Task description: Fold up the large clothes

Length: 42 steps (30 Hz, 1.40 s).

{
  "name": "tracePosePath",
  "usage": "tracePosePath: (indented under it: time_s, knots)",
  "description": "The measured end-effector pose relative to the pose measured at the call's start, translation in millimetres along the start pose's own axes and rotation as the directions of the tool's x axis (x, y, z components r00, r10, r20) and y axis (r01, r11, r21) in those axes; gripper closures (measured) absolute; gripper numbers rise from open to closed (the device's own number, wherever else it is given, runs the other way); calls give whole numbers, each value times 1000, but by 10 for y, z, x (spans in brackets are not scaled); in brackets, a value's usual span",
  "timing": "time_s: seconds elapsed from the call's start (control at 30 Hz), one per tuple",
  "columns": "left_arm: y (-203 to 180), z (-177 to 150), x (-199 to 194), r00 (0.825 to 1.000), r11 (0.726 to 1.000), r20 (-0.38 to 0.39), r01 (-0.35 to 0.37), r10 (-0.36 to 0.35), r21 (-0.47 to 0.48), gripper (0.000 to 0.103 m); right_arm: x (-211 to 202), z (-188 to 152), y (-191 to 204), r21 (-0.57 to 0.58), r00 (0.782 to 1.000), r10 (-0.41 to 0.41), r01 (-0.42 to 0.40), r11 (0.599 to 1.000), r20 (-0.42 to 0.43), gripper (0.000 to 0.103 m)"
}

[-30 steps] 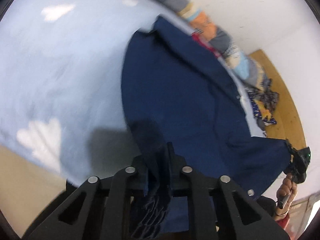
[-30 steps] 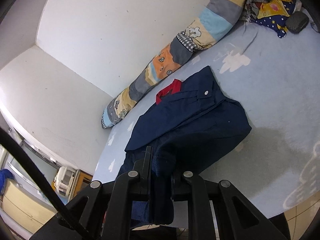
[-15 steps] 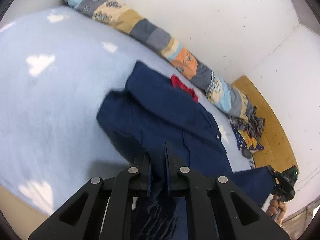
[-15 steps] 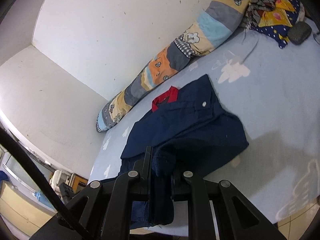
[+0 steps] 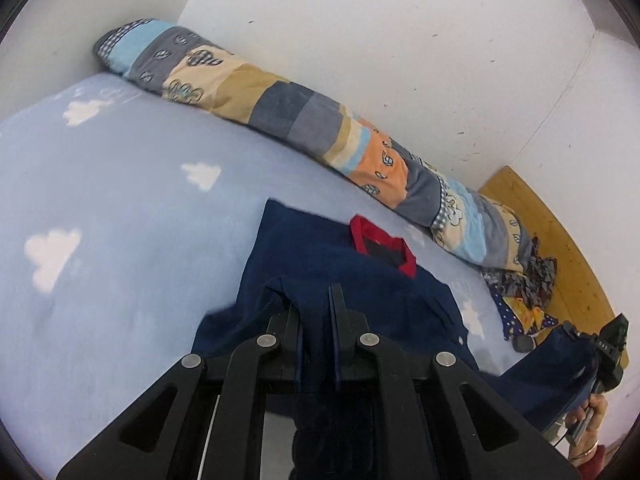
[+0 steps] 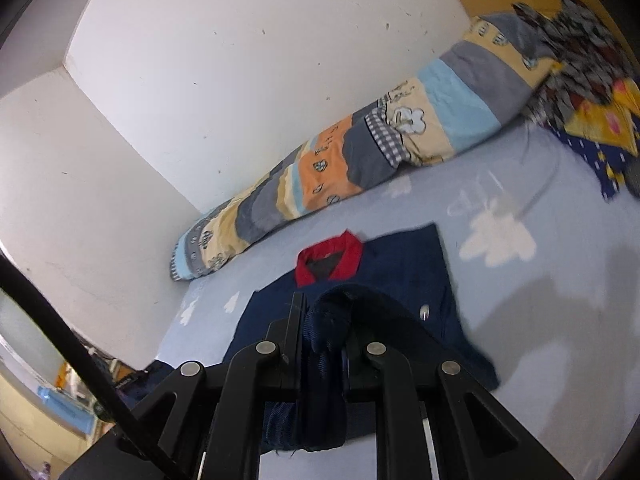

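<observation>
Left gripper: your left gripper is nearly closed, its jaws clamped on a bunched edge of the navy-blue cloth garment with a red collar.
Right gripper: your right gripper is likewise pinched almost shut on a thick wad of the same navy cloth, which droops between its fingers.
Garment: it lies spread just ahead of both grippers on the pale blue bed sheet with white clouds, red collar at the far end.
Beyond the garment: a long patchwork bolster pillow in grey, tan, orange and light blue lies along the white wall.
Right of your left gripper: your right hand holds the other gripper, with navy cloth stretched to it.
Far right: a heap of patterned clothes sits by a wooden board.
</observation>
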<state>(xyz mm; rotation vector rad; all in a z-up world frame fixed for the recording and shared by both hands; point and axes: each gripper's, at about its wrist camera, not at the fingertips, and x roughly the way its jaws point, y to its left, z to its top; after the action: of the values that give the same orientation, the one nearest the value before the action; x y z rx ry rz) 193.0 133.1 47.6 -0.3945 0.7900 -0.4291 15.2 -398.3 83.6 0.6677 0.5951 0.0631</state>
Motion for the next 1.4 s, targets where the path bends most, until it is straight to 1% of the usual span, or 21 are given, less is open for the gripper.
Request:
tracePosePath:
  time_s: [0.13, 0.33, 0.43, 0.53, 0.6, 0.67, 0.7, 0.77, 0.8, 0.87, 0.93, 1.0, 1.03, 1.07, 1.1, 1.13, 1.17, 1.23, 1.3, 1.33, 1.4]
  knots:
    - [-92, 330, 407, 1000, 1000, -10, -22, 22, 12, 93, 424, 347, -82, -20, 999, -45, 45, 999, -3, 89]
    - [-65, 715, 1336, 992, 995, -79, -97, 98, 20, 93, 1228, 709, -402, 4, 993, -112, 112, 994, -47, 89]
    - [141, 826, 1844, 980, 989, -139, -146, 140, -33, 93, 1745, 813, -622, 29, 985, -150, 153, 988, -88, 89]
    - [418, 826, 2322, 959, 974, -233, -195, 164, -117, 92, 2255, 828, -873, 58, 970, -200, 210, 976, -136, 88]
    - [568, 762, 2565, 941, 960, -279, -239, 193, -142, 90, 2583, 802, -1084, 91, 952, -248, 267, 959, -180, 87]
    - [659, 719, 2703, 936, 956, -291, -249, 196, -157, 89, 2844, 751, -1305, 140, 937, -264, 300, 944, -227, 87]
    - [683, 710, 2741, 938, 956, -290, -243, 189, -162, 89, 2907, 725, -1387, 175, 934, -259, 305, 936, -244, 86]
    - [715, 718, 2796, 940, 960, -294, -228, 174, -160, 89, 3020, 682, -1576, 274, 936, -209, 287, 918, -282, 75]
    - [738, 725, 2802, 940, 961, -304, -217, 158, -172, 87, 3028, 683, -1639, 314, 945, -173, 260, 913, -279, 64]
    - [807, 775, 2792, 940, 958, -322, -187, 111, -218, 85, 2983, 727, -1746, 391, 962, -110, 204, 898, -250, 57]
    - [843, 836, 2743, 943, 954, -326, -160, 71, -255, 81, 2884, 818, -1808, 452, 975, -55, 149, 879, -215, 44]
    - [861, 901, 2638, 951, 954, -307, -122, 34, -274, 69, 2754, 897, -1799, 482, 984, -30, 112, 869, -175, 43]
    - [857, 932, 2581, 957, 954, -288, -107, 22, -281, 66, 2683, 944, -1766, 476, 986, -29, 106, 873, -167, 43]
    - [861, 963, 2511, 963, 952, -270, -90, 8, -292, 57, 2623, 991, -1728, 464, 987, -25, 98, 881, -160, 42]
    - [867, 1001, 2426, 969, 951, -247, -100, 25, -294, 42, 2551, 1037, -1688, 451, 988, -21, 89, 888, -154, 42]
    - [874, 1055, 2289, 977, 950, -202, -131, 74, -283, 35, 2490, 1067, -1659, 446, 988, -19, 86, 891, -152, 42]
    - [882, 1092, 2206, 980, 950, -171, -143, 97, -277, 30, 2425, 1088, -1613, 439, 990, -18, 78, 895, -141, 40]
    - [915, 1196, 2010, 987, 953, -110, -141, 115, -268, 29, 2311, 1162, -1524, 407, 994, -28, 69, 911, -107, 34]
    - [898, 1240, 1896, 987, 957, -83, -157, 141, -245, 29, 2200, 1232, -1476, 403, 997, -16, 46, 914, -79, 34]
    - [849, 1246, 1849, 985, 961, -69, -171, 160, -219, 29, 2155, 1248, -1442, 392, 998, -29, 50, 919, -61, 34]
    - [677, 1214, 1838, 980, 970, -57, -199, 193, -143, 29, 2155, 1267, -1227, 256, 988, -144, 155, 954, -61, 31]
